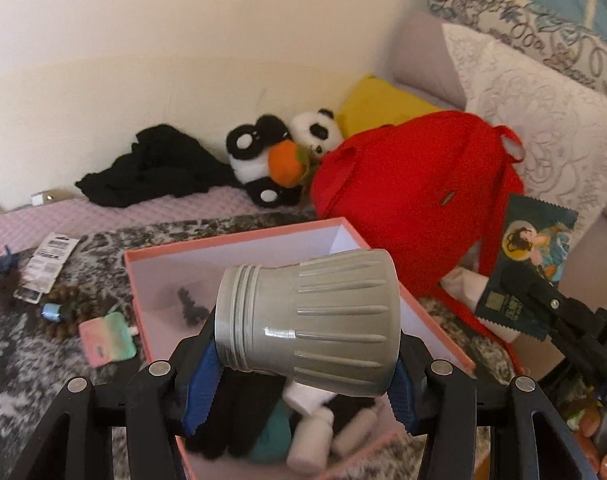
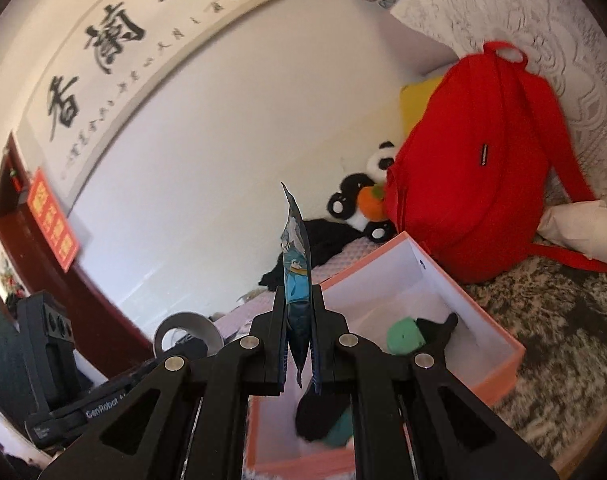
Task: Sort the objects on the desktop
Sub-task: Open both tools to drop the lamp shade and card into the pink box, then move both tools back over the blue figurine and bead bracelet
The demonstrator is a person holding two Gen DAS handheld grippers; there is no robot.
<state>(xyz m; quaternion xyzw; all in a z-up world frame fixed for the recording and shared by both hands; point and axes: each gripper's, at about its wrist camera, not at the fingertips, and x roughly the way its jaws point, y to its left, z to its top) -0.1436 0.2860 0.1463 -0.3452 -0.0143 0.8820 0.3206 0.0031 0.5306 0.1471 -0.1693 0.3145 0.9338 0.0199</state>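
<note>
My left gripper (image 1: 303, 364) is shut on a grey ribbed cup (image 1: 307, 316), held on its side above the pink box (image 1: 231, 242). Black, teal and white items lie in the box below the cup. At the right of the left wrist view, my right gripper (image 1: 521, 300) is shut on a blue picture packet (image 1: 529, 256). In the right wrist view the packet (image 2: 297, 276) stands edge-on between the shut jaws of the right gripper (image 2: 299, 344), above the pink box (image 2: 499, 364). A grey rim of the cup (image 2: 187, 330) shows at the left.
A red backpack (image 1: 415, 200) stands behind the box, with a panda plush (image 1: 279, 156), black cloth (image 1: 155, 168) and a yellow cushion (image 1: 375, 104) by the wall. Small items lie left of the box: a pastel tag (image 1: 107, 340), a white label (image 1: 49, 256), beads (image 1: 69, 312).
</note>
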